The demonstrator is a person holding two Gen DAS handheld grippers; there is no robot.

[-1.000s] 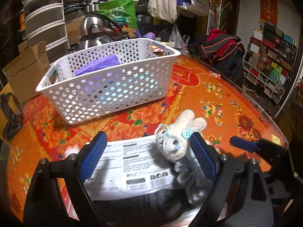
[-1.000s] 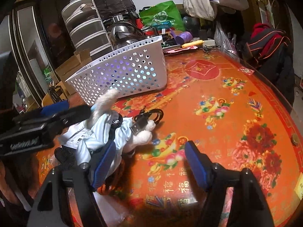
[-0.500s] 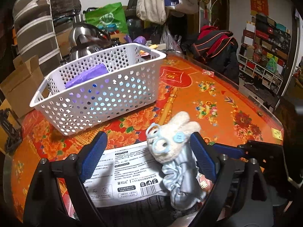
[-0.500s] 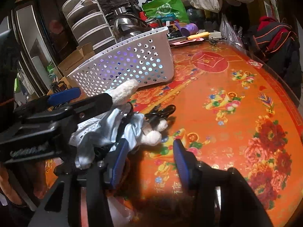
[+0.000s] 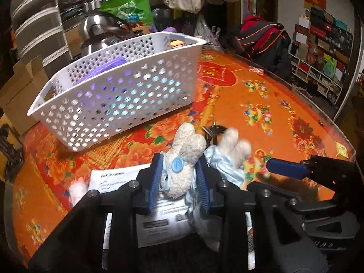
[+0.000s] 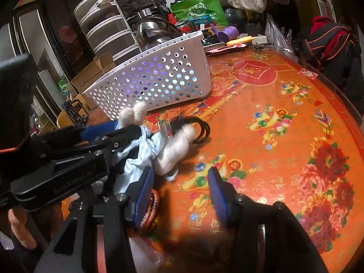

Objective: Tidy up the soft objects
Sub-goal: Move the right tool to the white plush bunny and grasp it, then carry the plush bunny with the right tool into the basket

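Our left tool [image 5: 178,180] has just been closing and now pinches the cream plush bunny with its blue button [image 5: 185,161]; our right tool [image 6: 179,185] hangs half-open, empty, beside it. The pale blue satin scrunchie [image 5: 224,167] tangled alongside could drag along and snag short of the white perforated plastic basket [image 5: 118,91] ahead

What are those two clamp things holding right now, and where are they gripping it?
The left tool has just closed on the plush bunny, pinching its head on both sides. The right tool holds nothing; its jaws stand apart over the tablecloth.
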